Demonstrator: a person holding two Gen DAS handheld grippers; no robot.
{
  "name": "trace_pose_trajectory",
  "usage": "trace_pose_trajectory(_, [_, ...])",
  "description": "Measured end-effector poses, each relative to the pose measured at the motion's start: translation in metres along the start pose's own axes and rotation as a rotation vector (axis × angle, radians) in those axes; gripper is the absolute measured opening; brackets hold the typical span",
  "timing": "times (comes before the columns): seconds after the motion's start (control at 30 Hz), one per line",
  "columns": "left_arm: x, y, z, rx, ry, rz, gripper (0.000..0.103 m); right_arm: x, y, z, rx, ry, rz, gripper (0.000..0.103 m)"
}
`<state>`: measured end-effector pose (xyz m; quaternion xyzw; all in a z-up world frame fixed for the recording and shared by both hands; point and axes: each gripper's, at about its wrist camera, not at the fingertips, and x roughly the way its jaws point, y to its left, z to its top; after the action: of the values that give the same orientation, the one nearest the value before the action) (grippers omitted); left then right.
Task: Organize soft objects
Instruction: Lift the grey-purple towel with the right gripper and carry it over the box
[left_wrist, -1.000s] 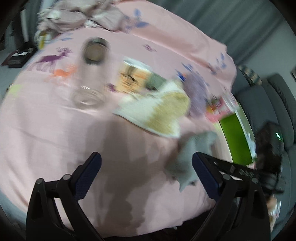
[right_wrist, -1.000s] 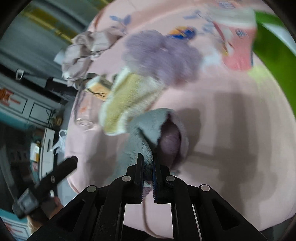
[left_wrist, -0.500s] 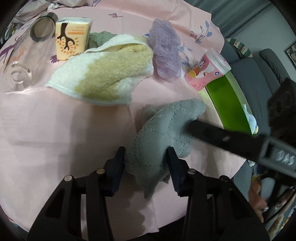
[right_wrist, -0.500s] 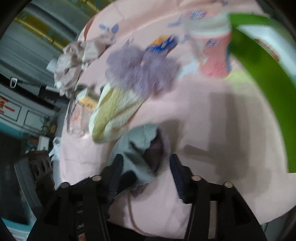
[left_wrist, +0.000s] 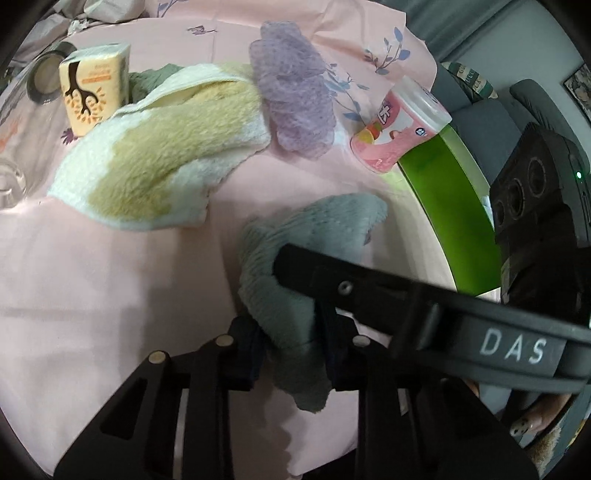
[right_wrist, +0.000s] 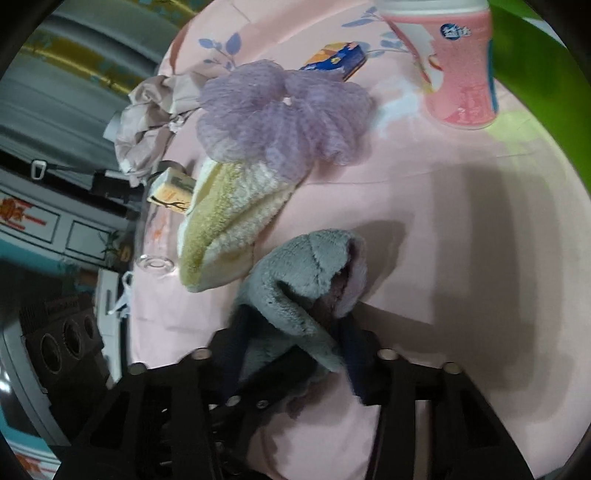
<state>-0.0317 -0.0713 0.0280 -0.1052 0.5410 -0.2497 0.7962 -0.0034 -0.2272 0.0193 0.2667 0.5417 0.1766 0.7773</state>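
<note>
Spread wide under everything, a pink printed sheet (left_wrist: 92, 280) over what looks like a bed. Curving along its right edge, a green basket (left_wrist: 447, 206), probably the drop spot for the soft things. Across the middle, a yellow-and-white towel (left_wrist: 155, 173), bunched and touching a purple mesh puff (left_wrist: 291, 110) at its far end. Mixed in, hard stuff to leave alone: a pink bottle (left_wrist: 395, 136) against the basket rim, a small carton (left_wrist: 94, 88) behind the towel.

Front and centre, the grey fleece cloth (left_wrist: 299, 258), partly lifted off the sheet and pulled between both tools (most likely to straighten or fold it). Left gripper (left_wrist: 291, 350) clamped on the cloth's near corner, fingers nearly together. Right gripper (right_wrist: 291, 343) partly spread, straddling the cloth's fold, pads seemingly touching fleece without a firm pinch.
</note>
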Motion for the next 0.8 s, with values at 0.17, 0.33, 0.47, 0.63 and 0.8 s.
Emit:
trace_pose_trajectory(0.17, [-0.01, -0.023, 0.011, 0.065, -0.042, 0.005, 0.02, -0.023, 0.003, 0.003, -0.018, -0.074, 0.024, 0.038])
trace_pose_trajectory(0.33, [-0.031, -0.066, 0.033, 0.159, -0.133, -0.017, 0.02, -0.077, 0.009, 0.011, -0.054, -0.225, 0.019, 0.038])
trace_pose_trajectory(0.47, [-0.045, -0.107, 0.058, 0.254, -0.208, -0.058, 0.02, -0.129, 0.011, 0.024, -0.079, -0.375, 0.01, 0.038])
trace_pose_trajectory(0.63, [-0.051, -0.154, 0.089, 0.355, -0.271, -0.097, 0.019, -0.18, 0.0, 0.045, -0.066, -0.526, -0.014, 0.038])
trace_pose_trajectory(0.8, [-0.042, -0.191, 0.113, 0.43, -0.303, -0.132, 0.019, -0.214, -0.019, 0.061, -0.049, -0.651, -0.062, 0.034])
